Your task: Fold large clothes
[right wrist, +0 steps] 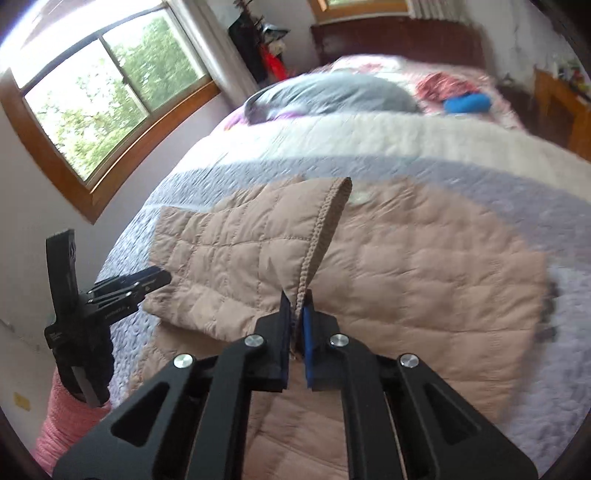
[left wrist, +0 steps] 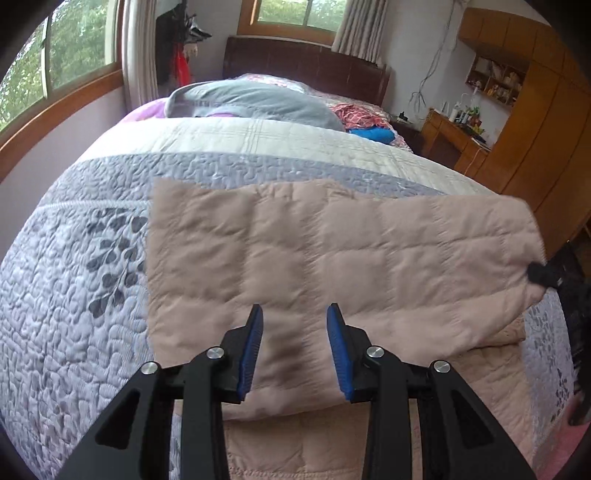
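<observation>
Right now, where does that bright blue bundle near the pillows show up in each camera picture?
Left wrist view: the blue bundle lies right of centre, upper part, just right of the grey pillow.
Right wrist view: blue bundle near the top right, blurred.
Shared landmark: the grey pillow, immediately to its left in both.

Daylight scene, evenly bright, soft. Light enters via side window and window above headboard; panes near blown out in right wrist view. Soft dark shadow on quilted jacket between left gripper fingers. Left wrist view sharp at centre. Right wrist view motion-blurred, worst toward far bed and right rim. Strong fisheye bending: window frames bow, dark vignette in corners.
</observation>
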The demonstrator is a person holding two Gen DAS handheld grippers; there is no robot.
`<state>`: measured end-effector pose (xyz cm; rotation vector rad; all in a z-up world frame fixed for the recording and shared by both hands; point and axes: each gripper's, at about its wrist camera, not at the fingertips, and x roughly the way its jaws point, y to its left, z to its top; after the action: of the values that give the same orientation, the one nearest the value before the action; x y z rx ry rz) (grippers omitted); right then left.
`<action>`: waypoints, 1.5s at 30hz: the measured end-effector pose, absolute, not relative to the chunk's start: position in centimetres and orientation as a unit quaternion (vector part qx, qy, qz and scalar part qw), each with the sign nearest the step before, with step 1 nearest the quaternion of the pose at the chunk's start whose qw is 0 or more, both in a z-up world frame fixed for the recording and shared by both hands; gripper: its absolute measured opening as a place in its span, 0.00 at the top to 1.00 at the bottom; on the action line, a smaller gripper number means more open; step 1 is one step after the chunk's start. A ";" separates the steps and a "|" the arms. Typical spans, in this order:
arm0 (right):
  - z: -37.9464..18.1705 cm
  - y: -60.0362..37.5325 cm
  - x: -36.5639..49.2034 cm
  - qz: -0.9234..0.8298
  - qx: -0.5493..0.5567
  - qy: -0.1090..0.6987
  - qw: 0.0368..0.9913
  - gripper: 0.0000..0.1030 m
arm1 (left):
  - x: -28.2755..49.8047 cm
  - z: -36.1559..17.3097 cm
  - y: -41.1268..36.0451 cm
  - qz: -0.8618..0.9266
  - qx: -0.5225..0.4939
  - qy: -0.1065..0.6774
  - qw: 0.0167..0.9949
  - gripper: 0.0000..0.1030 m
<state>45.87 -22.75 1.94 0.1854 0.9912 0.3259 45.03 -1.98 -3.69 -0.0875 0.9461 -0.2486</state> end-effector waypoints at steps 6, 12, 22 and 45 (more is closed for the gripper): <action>1.9 -30.4 44.7 0.061 0.102 0.480 0.869 0.96 | 46.8 -5.8 -4.2 -0.113 -0.024 0.472 0.874 0.66; -3.6 -34.7 44.6 0.027 0.141 0.517 0.844 0.95 | 48.2 -9.8 -5.8 -0.108 0.001 0.502 0.858 0.66; -8.5 -34.5 44.8 0.004 0.144 0.549 0.823 0.86 | 47.7 -10.8 -6.6 -0.097 0.033 0.499 0.860 0.65; -8.7 -24.9 46.7 0.075 0.083 0.555 0.824 0.84 | 45.3 -9.5 -13.6 -0.129 0.084 0.494 0.856 0.65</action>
<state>46.65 -24.95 -8.74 0.1762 1.1803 0.1593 45.30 -13.57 -9.50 0.1776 1.0388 -0.2721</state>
